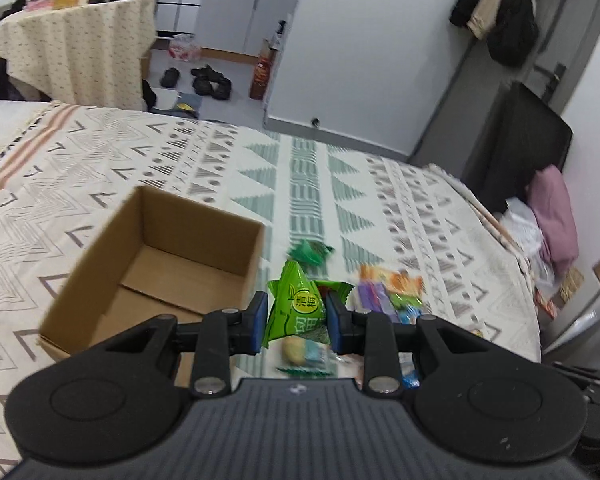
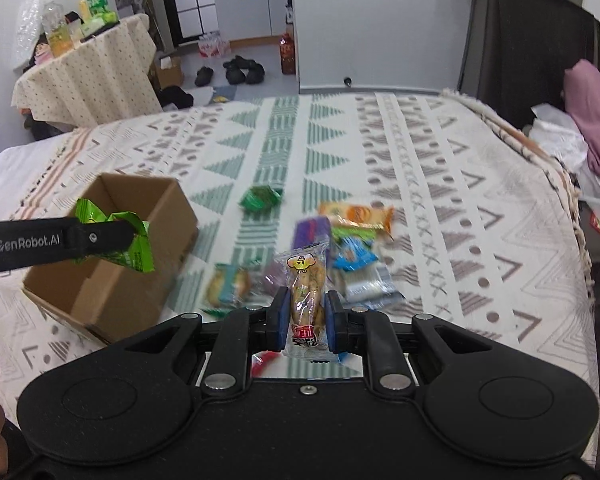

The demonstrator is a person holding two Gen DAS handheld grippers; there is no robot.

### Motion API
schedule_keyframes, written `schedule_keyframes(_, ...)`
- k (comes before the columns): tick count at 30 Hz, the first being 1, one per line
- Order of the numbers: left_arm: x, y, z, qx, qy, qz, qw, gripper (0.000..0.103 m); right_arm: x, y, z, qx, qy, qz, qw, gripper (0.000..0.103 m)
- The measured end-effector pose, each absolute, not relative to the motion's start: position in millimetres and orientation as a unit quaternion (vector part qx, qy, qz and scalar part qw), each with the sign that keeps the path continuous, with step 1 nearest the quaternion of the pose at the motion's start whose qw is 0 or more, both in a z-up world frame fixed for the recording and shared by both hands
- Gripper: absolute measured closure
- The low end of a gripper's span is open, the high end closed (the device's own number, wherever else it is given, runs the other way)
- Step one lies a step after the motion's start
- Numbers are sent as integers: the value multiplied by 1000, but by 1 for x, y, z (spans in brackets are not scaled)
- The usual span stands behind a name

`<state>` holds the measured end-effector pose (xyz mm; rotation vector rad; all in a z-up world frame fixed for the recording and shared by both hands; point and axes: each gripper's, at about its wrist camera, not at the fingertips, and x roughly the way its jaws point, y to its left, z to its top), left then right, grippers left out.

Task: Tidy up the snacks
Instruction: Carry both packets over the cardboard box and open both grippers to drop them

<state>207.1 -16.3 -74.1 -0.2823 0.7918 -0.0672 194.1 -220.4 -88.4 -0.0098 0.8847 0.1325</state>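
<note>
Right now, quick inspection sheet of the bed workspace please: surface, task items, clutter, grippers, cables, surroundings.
Surface: patterned bedspread, mostly bare beyond the snacks.
Job's things: open cardboard box, nothing seen inside; snack pile to its right; one green packet lying apart, farther back.
Clutter: nothing seen on the bed beyond the snacks.
Grippers: left hand-held gripper shut on a green snack pouch, at the box; right hand-held gripper shut on a clear-wrapped snack, above the pile.
Cables: nothing seen.
Surroundings: cloth-covered table with bottles, shoes on the floor, pink pillow at right.
</note>
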Motion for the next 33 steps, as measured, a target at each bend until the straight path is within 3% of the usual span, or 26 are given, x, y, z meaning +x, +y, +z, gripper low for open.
schedule_keyframes(16,209,55,-72,-200,363,19,910,73,212,-135,-64,3,417,102,903,85)
schedule_keyframes(33,223,120,-99,-268,370,81,886,73,236,-68,-89,22,419,161,893,85)
